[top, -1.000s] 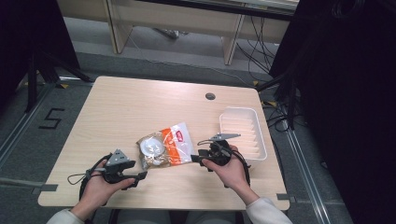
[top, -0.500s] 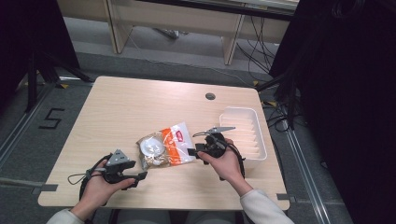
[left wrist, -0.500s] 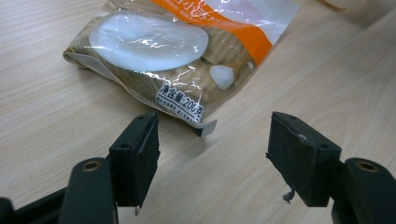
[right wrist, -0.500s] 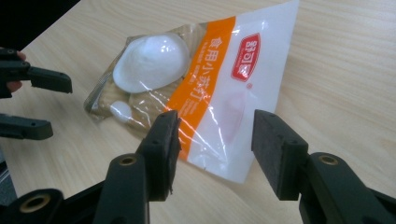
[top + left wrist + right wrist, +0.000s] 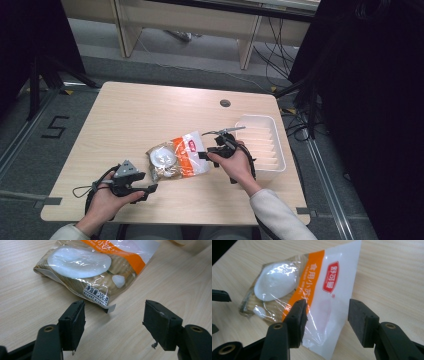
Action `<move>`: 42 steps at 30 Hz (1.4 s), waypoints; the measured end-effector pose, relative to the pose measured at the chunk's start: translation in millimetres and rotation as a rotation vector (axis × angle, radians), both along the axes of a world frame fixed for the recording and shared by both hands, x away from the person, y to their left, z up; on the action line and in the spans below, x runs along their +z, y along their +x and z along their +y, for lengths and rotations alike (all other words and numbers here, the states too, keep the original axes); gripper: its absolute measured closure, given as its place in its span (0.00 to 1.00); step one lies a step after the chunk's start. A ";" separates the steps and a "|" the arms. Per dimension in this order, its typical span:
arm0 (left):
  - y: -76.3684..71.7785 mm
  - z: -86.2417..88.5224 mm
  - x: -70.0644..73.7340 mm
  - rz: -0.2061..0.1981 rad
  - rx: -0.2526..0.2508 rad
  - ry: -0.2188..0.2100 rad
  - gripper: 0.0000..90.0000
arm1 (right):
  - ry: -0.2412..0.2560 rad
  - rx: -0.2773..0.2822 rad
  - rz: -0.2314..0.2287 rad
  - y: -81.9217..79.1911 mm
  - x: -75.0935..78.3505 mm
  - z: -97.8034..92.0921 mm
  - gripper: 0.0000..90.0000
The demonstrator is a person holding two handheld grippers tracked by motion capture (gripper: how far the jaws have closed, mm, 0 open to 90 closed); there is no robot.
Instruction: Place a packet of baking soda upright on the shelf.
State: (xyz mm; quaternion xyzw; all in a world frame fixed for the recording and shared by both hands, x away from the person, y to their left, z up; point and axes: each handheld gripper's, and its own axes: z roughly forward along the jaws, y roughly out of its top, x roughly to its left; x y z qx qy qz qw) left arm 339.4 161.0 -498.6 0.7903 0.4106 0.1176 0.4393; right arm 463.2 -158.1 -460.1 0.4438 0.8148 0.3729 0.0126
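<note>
A: Right gripper (image 5: 325, 322)?
B: Fingers spread, straddling the bag's (image 5: 177, 157) clear end, lining up a pinch.
A: Left gripper (image 5: 113, 325)?
B: Spread, waiting just short of the bag lying mid-surface (image 5: 150, 110).

In the left gripper view the bag (image 5: 95, 267) is getting chopped off by the top edge, so its upper half is going missing. The right gripper (image 5: 207, 152) is sitting over the bag's edge in the high view, and the hand (image 5: 239, 165) is covering most of it, so the jaws are staying unreadable there. The bag's print is looking way too tiny from above. The tray's (image 5: 278, 150) near side is hiding behind that hand.
</note>
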 end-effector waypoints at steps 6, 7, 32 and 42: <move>0.0 -0.1 0.0 0.001 0.001 -0.002 0.37 | -0.048 -0.009 0.030 2.8 -11.8 3.1 0.55; 0.2 -0.2 -0.2 -0.002 0.001 -0.004 0.37 | -0.038 -0.022 0.017 2.8 -14.5 4.4 0.55; -0.1 -0.8 -0.1 0.001 0.001 -0.004 0.37 | 0.025 0.038 0.096 -3.5 -17.4 2.6 0.68; -0.4 -1.1 0.0 0.004 0.000 -0.007 0.37 | 0.018 0.067 0.160 -6.0 -24.8 8.5 0.72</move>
